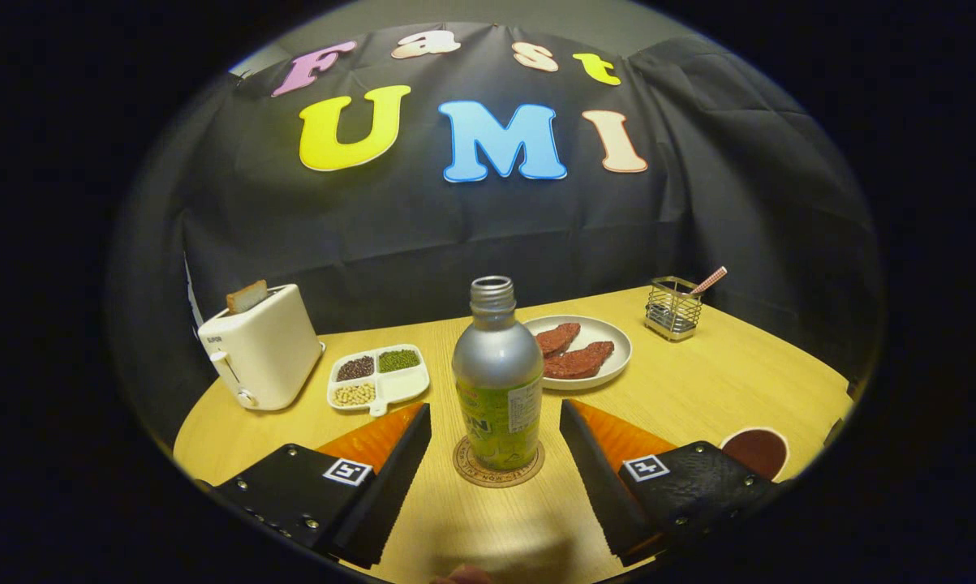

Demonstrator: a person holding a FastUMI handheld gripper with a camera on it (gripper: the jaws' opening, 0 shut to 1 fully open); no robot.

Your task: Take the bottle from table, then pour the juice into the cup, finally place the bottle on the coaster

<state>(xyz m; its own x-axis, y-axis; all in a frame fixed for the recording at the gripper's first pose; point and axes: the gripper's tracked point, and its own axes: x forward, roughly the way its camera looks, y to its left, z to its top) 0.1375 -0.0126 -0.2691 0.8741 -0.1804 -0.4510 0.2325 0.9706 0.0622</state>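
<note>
Capless silver bottle (497, 375) upright on coaster (498, 470), fingers (402, 454) spread, touching nothing

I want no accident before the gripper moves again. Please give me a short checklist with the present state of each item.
1. Silver metal bottle with green label upright on the round cork coaster: ok.
2. Hand-held gripper open, both fingers apart from the bottle: ok.
3. Bottle cap on: not ok, the neck is open.
4. Juice left inside the bottle: cannot tell.
5. Dark round cup beside the right finger has received juice: cannot tell.
6. White plate with red meat slices behind the bottle, apart from it: ok.
</note>
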